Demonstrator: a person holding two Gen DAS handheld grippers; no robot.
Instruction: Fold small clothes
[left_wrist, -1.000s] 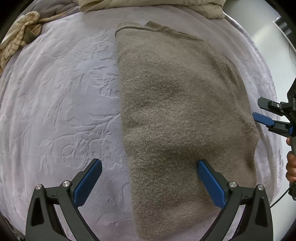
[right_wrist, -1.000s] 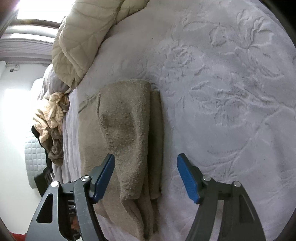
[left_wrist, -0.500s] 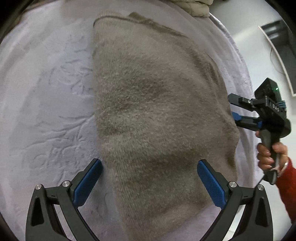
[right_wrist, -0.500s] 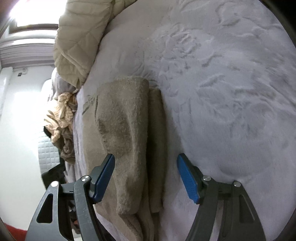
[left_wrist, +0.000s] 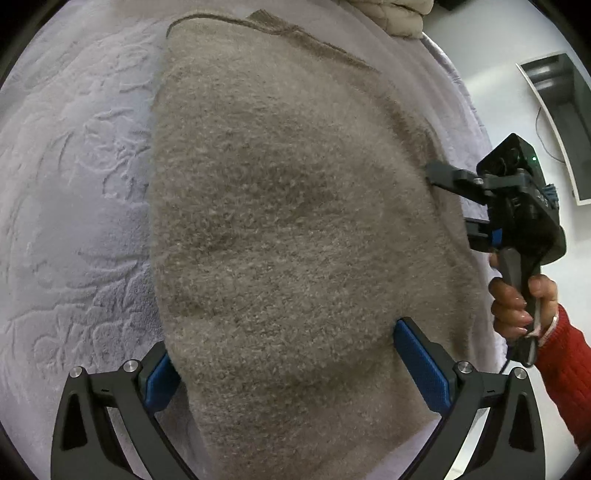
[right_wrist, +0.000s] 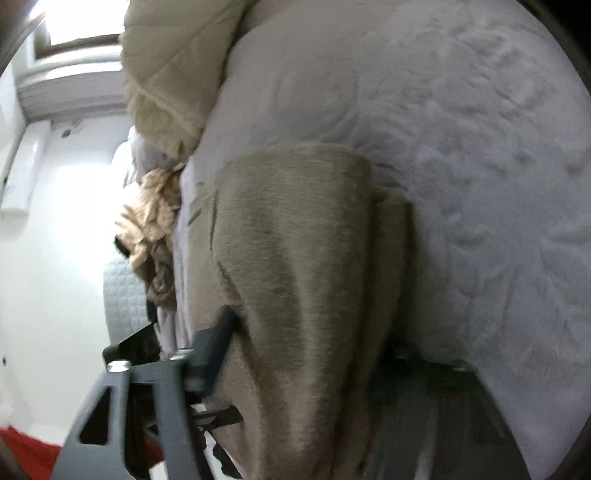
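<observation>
On the lilac blanket (left_wrist: 74, 221), both tools straddle the sweater (left_wrist: 288, 221) (jaws spread).

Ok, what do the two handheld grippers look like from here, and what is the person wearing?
The left gripper has black, cut-out triangular finger frames with silver screws and ribbed blue pads. The right gripper is the same black build, with a boxy body showing a small green light, a pistol-style handle and a thin cable trailing below. The hand gripping it comes out of a red ribbed knit sleeve.

No readable text, label, brand or number from my feeds: nothing legible on either wrist view; right wrist view is motion-blurred anyway.
</observation>
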